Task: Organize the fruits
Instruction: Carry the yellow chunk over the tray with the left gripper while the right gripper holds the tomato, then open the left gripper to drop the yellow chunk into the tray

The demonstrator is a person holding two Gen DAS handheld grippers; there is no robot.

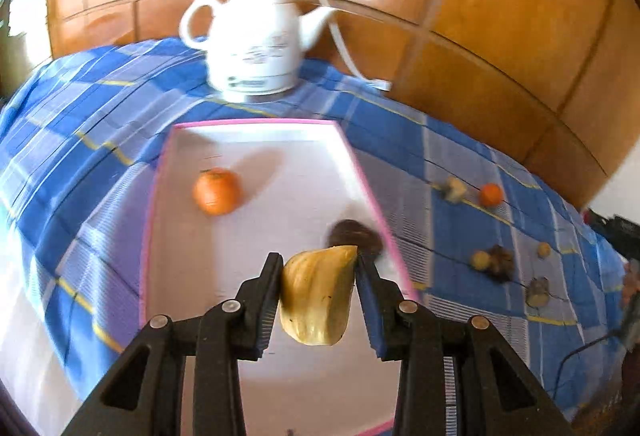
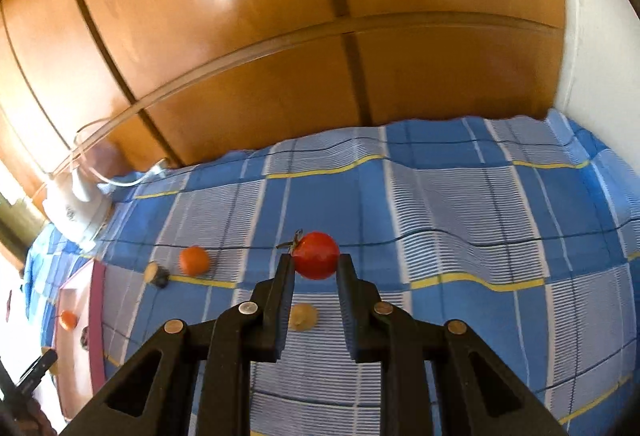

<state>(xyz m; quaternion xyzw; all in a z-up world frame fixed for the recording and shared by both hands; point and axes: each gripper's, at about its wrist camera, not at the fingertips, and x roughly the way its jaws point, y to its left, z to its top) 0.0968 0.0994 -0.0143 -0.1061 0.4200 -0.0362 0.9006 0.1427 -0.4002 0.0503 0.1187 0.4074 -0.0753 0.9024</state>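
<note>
Two grippers, both loaded: left gripper (image 1: 318, 262) clenched on a yellow fruit piece (image 1: 316, 296) above the pink-rimmed tray (image 1: 256, 122); right gripper (image 2: 316, 260) pinching a red tomato (image 2: 316, 255). Risk: the tomato, held only at the tips, may slip out.

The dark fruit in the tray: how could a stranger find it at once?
Find the pink-rimmed white tray in front of the white kettle. Against its right rim lies the dark brown fruit. The tray's only other resting fruit is a bright orange.

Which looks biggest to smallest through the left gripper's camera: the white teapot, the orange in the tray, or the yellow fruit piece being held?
1. White teapot, clearly largest.
2. Yellow fruit piece, though nearness to the camera inflates it.
3. Orange, so its rank below the piece is unsure.
</note>
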